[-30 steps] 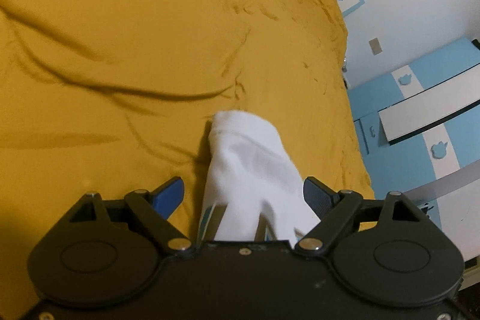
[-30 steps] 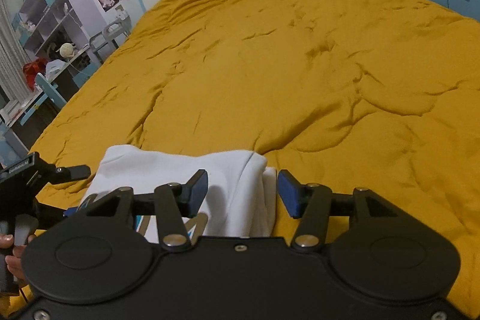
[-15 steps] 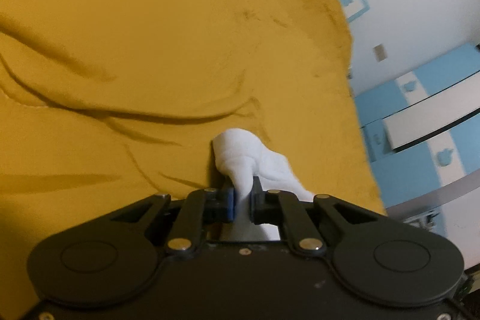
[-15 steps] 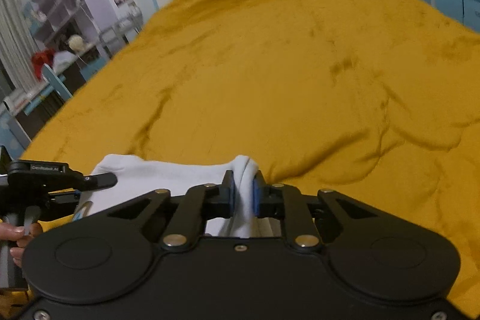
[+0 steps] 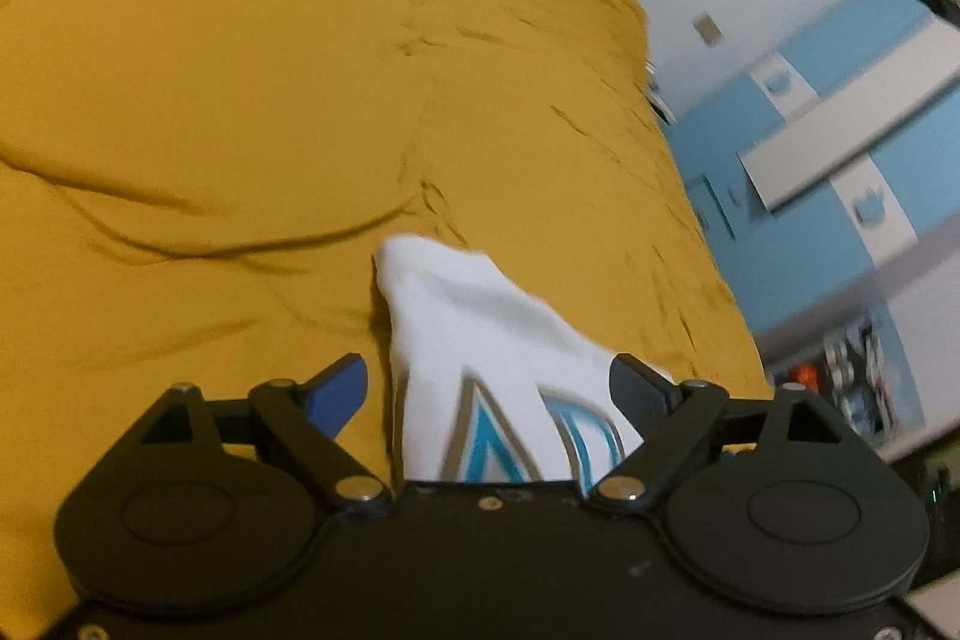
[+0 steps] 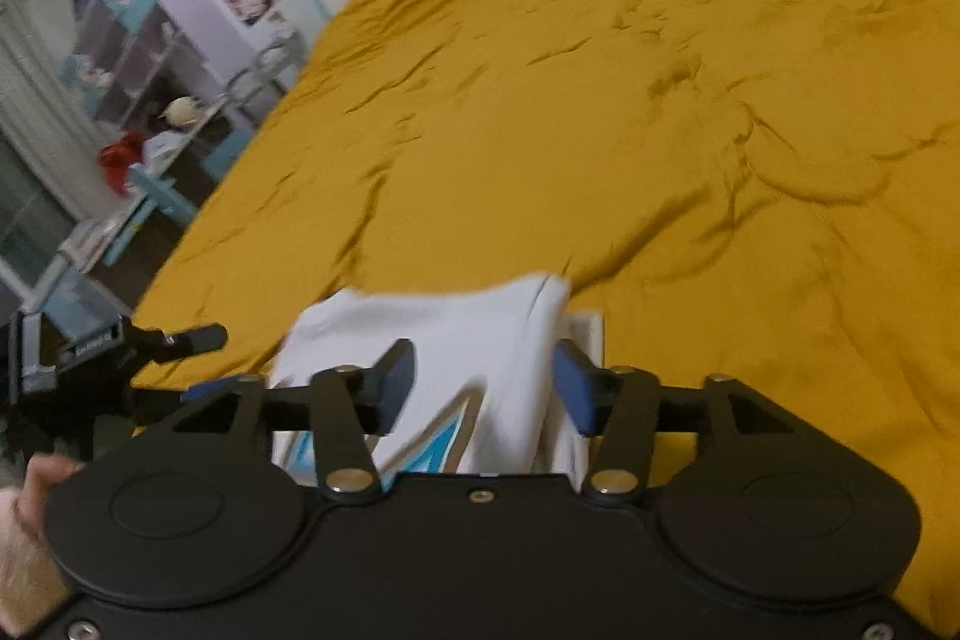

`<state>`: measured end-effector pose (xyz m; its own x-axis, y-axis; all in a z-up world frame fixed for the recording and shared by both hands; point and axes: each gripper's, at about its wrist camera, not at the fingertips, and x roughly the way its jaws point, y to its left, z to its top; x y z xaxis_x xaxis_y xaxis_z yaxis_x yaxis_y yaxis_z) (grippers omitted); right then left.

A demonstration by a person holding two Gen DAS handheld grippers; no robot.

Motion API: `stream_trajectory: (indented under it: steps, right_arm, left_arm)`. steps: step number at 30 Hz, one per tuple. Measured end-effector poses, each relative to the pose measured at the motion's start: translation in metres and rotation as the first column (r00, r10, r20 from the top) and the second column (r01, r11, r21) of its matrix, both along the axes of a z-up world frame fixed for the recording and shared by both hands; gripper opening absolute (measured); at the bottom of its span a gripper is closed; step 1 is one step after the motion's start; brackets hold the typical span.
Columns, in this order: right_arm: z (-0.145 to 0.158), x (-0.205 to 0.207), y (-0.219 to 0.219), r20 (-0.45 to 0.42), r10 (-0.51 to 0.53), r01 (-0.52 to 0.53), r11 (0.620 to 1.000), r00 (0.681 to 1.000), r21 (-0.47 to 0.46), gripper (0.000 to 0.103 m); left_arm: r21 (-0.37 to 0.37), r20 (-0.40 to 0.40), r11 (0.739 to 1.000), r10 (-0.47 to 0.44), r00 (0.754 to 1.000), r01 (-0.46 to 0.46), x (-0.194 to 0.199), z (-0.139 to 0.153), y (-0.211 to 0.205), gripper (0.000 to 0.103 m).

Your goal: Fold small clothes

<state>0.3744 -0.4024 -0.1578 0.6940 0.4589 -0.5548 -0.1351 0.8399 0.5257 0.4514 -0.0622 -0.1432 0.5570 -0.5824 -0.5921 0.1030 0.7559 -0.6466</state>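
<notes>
Dim warm indoor light, motion blur, fisheye bending at edges.

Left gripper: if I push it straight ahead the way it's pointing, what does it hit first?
Most likely the white garment, which lies between the open fingers of the left gripper and bunches up just ahead. Past its far edge there is only the yellow bedspread. The frame is blurred, so depth is uncertain.

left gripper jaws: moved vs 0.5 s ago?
Yes. The left gripper was clamped on the white garment; its jaws have just been opening, now spread either side of it over the yellow bedspread.
</notes>
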Motion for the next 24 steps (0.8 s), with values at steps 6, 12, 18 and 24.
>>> stream_trajectory:
  steps: [6,12,18,24]
  right_arm:
    - [-0.008,-0.051,-0.029,-0.089,0.067,-0.062,0.996,0.994,0.064,0.06]
    - [-0.041,-0.054,-0.041,-0.19,0.09,-0.053,0.98,0.978,0.191,0.06]
    - [-0.064,-0.033,-0.033,-0.202,0.123,-0.062,0.957,0.972,0.284,0.061]
    - [-0.077,-0.013,-0.022,-0.187,0.157,-0.078,0.925,0.97,0.372,0.066]
  left_arm:
    - [-0.049,-0.078,0.994,-0.1,0.992,0.096,-0.062,-0.004,0.02,0.103]
    - [-0.212,-0.218,0.976,-0.094,0.971,0.047,-0.069,-0.058,0.014,0.103]
    - [-0.296,-0.228,0.953,-0.134,0.964,0.062,-0.049,-0.074,-0.008,0.103]
    - [-0.385,-0.247,0.918,-0.201,0.948,0.095,-0.025,-0.088,-0.036,0.103]
